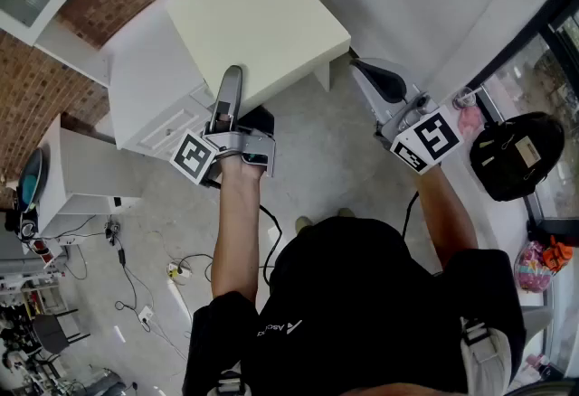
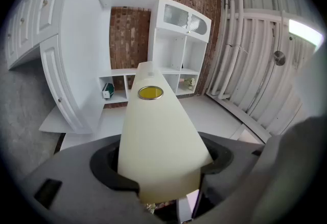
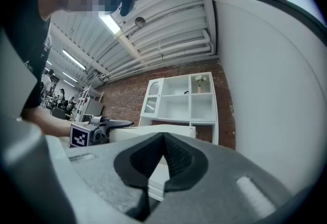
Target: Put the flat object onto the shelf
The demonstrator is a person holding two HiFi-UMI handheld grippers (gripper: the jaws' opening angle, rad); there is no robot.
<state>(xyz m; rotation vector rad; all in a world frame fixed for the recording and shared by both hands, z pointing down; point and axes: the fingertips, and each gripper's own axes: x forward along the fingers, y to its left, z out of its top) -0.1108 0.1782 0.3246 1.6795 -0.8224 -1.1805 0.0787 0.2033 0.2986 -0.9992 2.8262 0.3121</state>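
**FLAT BOARD CLAMPED IN LEFT CLAW, SHELF UNIT AHEAD**

At far left of head view: white cabinet (image 1: 149,91) against brick wall (image 1: 36,87).

Just right of cabinet: left claw (image 1: 232,82), partly open and clamped on near edge of flat board (image 1: 258,19). Jaws pressed against board from both sides. Board cream, broad, roughly level, held clear of floor (image 1: 335,159).

In left gripper view: board running forward from between jaws toward white shelf unit (image 2: 179,49), apart from it. Round yellow disc (image 2: 150,93) with metal rim seen at board's far end.

Further right: right claw (image 1: 369,73), just beside board's right corner. Jaws closed together, nothing between them.

At far right: 1 black bag (image 1: 516,155) beside window.
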